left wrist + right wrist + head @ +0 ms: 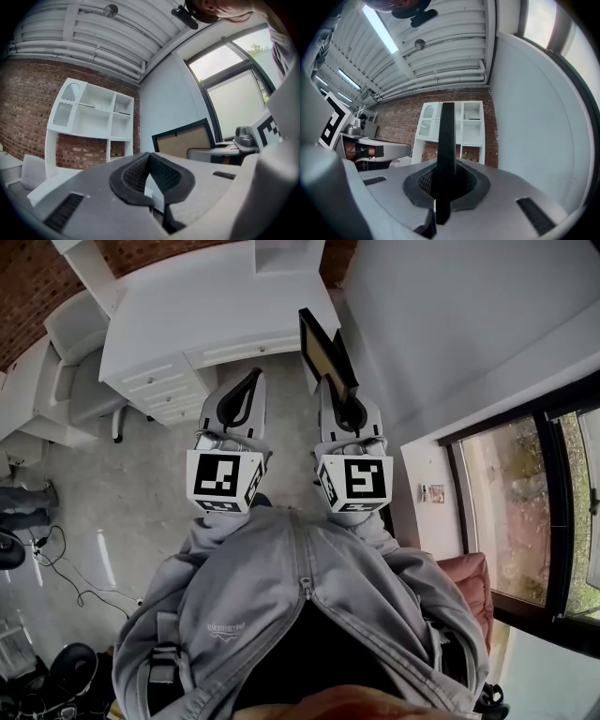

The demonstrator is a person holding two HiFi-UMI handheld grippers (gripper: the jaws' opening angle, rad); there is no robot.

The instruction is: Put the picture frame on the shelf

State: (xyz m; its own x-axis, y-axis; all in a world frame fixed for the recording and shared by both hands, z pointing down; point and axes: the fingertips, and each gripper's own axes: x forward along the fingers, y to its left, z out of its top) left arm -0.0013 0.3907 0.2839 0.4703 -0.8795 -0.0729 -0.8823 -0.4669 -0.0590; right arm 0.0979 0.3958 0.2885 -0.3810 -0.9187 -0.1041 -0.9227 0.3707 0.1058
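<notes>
My right gripper (446,185) pinches the picture frame (447,136) by its lower edge. Both pads press on the thin black border, and the frame stands up edge-on between them. My left gripper (150,176) has its jaws pressed together on nothing. It is held just beside the right one and does not touch the frame.

From the left gripper's side, the frame shows a brown backing board inside the black border. I judge it stiff, flat and light. Gripped at one edge only, it is likely to lever about the pinch and tilt if I swing it. If the far face is glazed, which I cannot see, it would be fragile, so it should go down gently. The smooth border may slip, and a hold across the border near a corner or mid-edge looks safest.

The frame hangs in the air above a grey floor (141,484), near a white desk (216,306) with drawers. The shelf (93,112), a white unit of open compartments, stands ahead against a brick wall (23,117), well apart from the frame. Its compartments look empty. A plain white wall (450,306) runs along my right, with a large dark-framed window (516,502). Loose cables (66,568) lie on the floor to my left.
</notes>
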